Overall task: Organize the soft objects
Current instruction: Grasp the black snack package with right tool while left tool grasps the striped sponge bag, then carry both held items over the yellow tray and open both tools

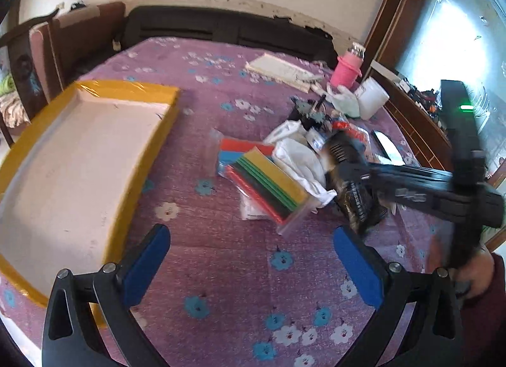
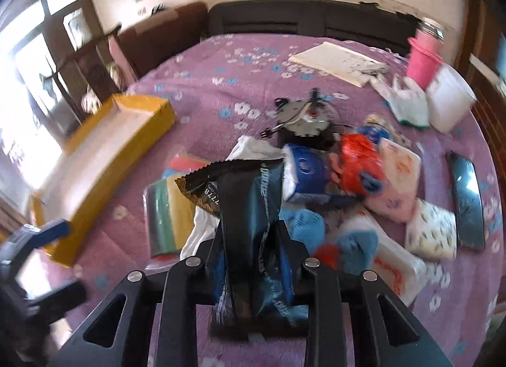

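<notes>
- Right gripper (image 2: 249, 234) has its fingers clamped on a dark foil packet (image 2: 240, 196), above the pile of soft packs (image 2: 395, 177).
- Left gripper (image 1: 251, 250) hangs with fingers wide and empty over the purple bed (image 1: 221, 256).
- Yellow tray (image 1: 136, 92) lies left of the pile.

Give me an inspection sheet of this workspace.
Surface: purple floral cloth.
Job's things: yellow tray, empty; black packet; tissue packs; colour-strip bag.
Clutter: pink bottle, white tub, notebook, phone.
Grippers: left hand-held gripper open, holding nothing; right hand-held gripper shut on the black packet.
Cables: a wired gadget.
Surroundings: dark sofa, window.
</notes>
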Motion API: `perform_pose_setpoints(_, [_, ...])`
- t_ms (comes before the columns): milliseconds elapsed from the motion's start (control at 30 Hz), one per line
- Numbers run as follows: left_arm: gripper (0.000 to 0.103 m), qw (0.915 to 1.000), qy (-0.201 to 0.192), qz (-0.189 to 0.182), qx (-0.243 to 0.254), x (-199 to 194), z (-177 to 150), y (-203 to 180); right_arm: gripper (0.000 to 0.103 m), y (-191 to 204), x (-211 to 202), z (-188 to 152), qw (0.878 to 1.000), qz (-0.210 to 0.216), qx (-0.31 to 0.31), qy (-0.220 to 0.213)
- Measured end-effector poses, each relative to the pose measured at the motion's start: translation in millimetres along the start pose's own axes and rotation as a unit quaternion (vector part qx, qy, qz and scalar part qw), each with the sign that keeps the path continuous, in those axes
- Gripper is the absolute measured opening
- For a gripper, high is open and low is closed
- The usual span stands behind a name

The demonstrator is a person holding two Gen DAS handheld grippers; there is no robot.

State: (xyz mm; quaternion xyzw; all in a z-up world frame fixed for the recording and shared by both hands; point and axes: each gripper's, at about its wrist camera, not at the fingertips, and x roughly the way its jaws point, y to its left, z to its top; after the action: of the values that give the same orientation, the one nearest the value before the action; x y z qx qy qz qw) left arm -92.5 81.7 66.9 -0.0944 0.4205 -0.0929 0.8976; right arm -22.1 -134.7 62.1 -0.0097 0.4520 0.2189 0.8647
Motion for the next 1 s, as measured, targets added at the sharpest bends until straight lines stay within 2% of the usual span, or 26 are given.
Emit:
perform_pose_setpoints(133, [0.103,0.9997,0.024,0.002,-0.004,25.8,11.5,-7.4,0.028,-22.8,-22.2,-14.1,0.999,0.017,0.046,-0.018])
perform_pose_setpoints(267, [0.103,0.999,0.035,0.01,-0.027,50.5,29.5,-6.2,0.028,-33.1,-25.5,-25.5,0.997,0.032,0.069,-0.017])
perform_pose_setpoints(300, [0.1,0.9986,0.039,0.011,-0.033,56.1,32.1,-4.9,0.028,-33.8,-24.7,-27.9,0.997,0.034,0.069,-0.014])
perform_pose_setpoints(367, [0.084,0.9969,0.064,0.013,-0.044,77.0,39.5,-2.0,0.028,-33.8,-20.6,-31.4,0.997,0.036,0.068,-0.008])
perform_pose_setpoints(400, [0.067,0.9956,0.081,0.009,-0.047,87.4,41.0,-1.1,0.028,-33.6,-18.5,-33.4,0.997,0.035,0.067,-0.007])
perform_pose_setpoints(433, [0.056,0.994,0.095,-0.003,-0.053,96.0,41.5,1.2,0.028,-33.2,-16.1,-35.9,0.997,0.036,0.066,-0.005])
perform_pose_setpoints(467, [0.056,0.9928,0.099,-0.016,-0.065,98.0,41.3,4.2,0.028,-31.8,-13.2,-37.6,0.997,0.036,0.063,-0.002])
perform_pose_setpoints(533, [0.056,0.9935,0.092,-0.011,-0.066,95.9,42.0,4.5,0.031,-29.6,-7.5,-41.7,0.998,0.03,0.058,0.002])
perform_pose_setpoints(600, [0.057,0.995,0.085,0.002,-0.052,93.8,43.2,0.4,0.045,-27.4,-0.4,-46.6,0.998,0.03,0.056,0.004])
perform_pose_setpoints(667, [0.065,0.995,0.087,0.011,-0.049,95.7,44.3,-1.4,0.051,-25.8,6.2,-50.2,0.998,0.026,0.057,0.005])
perform_pose_setpoints(800, [0.068,0.9952,0.087,0.02,-0.04,104.8,47.3,-5.0,0.053,-27.5,15.7,-51.6,0.997,0.026,0.07,0.005])
perform_pose_setpoints(833, [0.063,0.9955,0.085,0.022,-0.033,106.6,47.9,-7.5,0.053,-27.3,17.4,-51.4,0.997,0.024,0.072,0.003])
perform_pose_setpoints(900, [0.047,0.9967,0.077,0.02,-0.013,106.2,48.0,-14.1,0.051,-27.1,20.8,-52.2,0.997,0.023,0.075,0.005])
perform_pose_setpoints(1000, [0.033,0.9977,0.064,0.002,-0.021,96.1,49.7,-11.7,0.044,-28.9,20.0,-53.8,0.996,0.033,0.089,0.005])
